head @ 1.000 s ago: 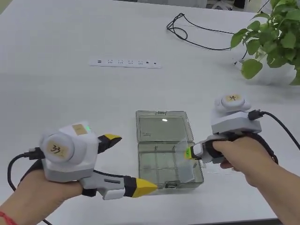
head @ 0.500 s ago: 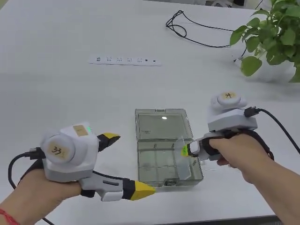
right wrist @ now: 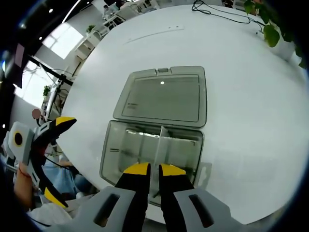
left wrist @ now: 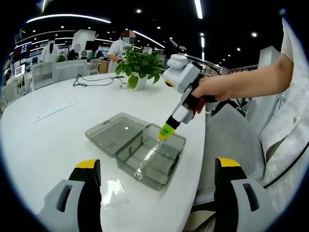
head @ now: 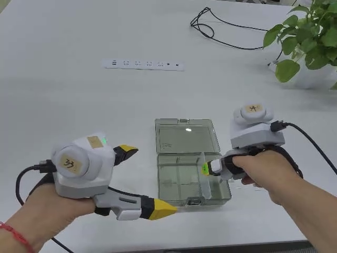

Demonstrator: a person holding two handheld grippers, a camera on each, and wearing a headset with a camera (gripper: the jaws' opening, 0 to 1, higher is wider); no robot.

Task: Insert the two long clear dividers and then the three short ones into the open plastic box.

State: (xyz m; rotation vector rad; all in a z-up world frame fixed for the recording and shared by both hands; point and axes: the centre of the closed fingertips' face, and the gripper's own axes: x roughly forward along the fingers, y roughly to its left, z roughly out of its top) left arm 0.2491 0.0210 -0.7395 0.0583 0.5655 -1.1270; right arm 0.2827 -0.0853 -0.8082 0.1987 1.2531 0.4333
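Open plastic box [head: 179,202] sits near the front edge of the table [head: 79,105]. The left claw [head: 147,180] hangs wide open beside it, holding nothing. The right claw [head: 205,169] is pinched on a clear divider [head: 202,184] standing inside the box's right half. My worry is that nothing's bracing the box, so pushing down off-slot could jam the divider or shove the box.

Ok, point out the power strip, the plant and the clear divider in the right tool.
power strip [head: 145,64]: head view, middle of its white body.
plant [head: 287,69]: head view, a large lower leaf.
clear divider [right wrist: 159,145]: right gripper view, middle of the strip, inside the box.
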